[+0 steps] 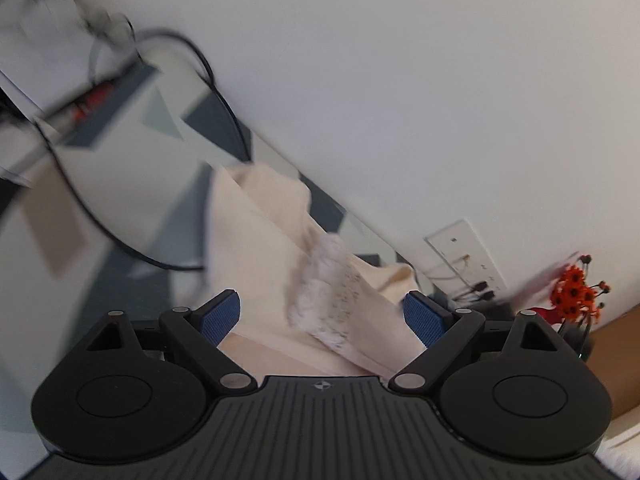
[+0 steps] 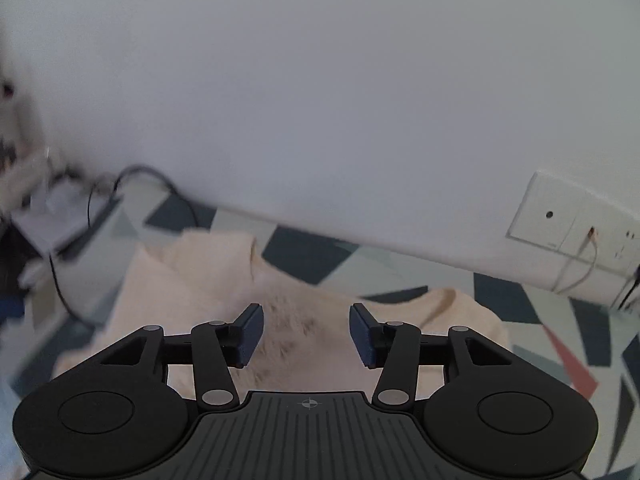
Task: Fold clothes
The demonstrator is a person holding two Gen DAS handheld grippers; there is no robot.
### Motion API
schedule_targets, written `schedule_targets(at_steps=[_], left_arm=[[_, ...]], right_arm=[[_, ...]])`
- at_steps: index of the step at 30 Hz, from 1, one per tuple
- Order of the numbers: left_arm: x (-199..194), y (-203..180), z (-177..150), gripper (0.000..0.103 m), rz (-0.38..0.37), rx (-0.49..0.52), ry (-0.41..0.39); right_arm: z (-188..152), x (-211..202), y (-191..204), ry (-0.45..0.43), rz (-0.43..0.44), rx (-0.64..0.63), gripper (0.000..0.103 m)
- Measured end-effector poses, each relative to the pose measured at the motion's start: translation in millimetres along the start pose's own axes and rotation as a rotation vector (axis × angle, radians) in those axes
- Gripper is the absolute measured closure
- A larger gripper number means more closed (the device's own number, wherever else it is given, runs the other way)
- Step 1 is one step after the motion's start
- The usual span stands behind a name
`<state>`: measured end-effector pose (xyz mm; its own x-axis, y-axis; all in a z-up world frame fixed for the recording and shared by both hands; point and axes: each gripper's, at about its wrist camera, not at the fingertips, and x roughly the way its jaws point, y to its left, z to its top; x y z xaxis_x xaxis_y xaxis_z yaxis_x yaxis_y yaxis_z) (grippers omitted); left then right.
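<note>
Both claws, left claw and right claw, hang spread and empty over the cream fleece garment, apparently poised to regrip it for folding.

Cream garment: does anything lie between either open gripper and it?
Nothing visible does. The cream garment lies directly ahead of the left gripper and the right gripper. The black cable runs off to its side.

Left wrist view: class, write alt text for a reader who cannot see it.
A cream garment with a fluffy white patch lies crumpled on a geometric-patterned surface, beyond the wide-open left gripper. Orange flowers stand at right by a white wall.
</note>
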<state>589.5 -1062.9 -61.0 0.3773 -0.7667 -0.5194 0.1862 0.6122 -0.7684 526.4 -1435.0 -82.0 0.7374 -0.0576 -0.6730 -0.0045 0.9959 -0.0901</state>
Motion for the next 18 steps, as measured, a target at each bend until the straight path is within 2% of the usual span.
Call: schedule_targets(at_steps=[2, 4, 6, 9, 14, 17, 18], left_arm=[[27, 2, 2, 0.012, -0.043, -0.076, 0.055], [55, 5, 2, 0.012, -0.091, -0.164, 0.114], [80, 6, -3, 0.012, -0.138, -0.248, 0.175], [107, 1, -13, 0.012, -0.121, -0.276, 0.222], [131, -9, -23, 0.012, -0.079, -0.267, 0.253], [139, -11, -25, 0.012, -0.048, -0.261, 0.262], [142, -12, -25, 0.012, -0.041, -0.259, 0.265]], right_arm=[[-26, 3, 19, 0.035, 0.010, -0.150, 0.048], [-43, 3, 37, 0.041, 0.005, -0.242, 0.048], [-52, 3, 43, 0.037, -0.022, -0.240, 0.048], [-57, -3, 39, 0.030, -0.043, -0.230, 0.048], [-64, 3, 44, 0.056, -0.014, -0.354, 0.048], [-68, 11, 43, 0.069, -0.040, -0.359, 0.061], [-67, 12, 39, 0.071, -0.041, -0.332, 0.083]])
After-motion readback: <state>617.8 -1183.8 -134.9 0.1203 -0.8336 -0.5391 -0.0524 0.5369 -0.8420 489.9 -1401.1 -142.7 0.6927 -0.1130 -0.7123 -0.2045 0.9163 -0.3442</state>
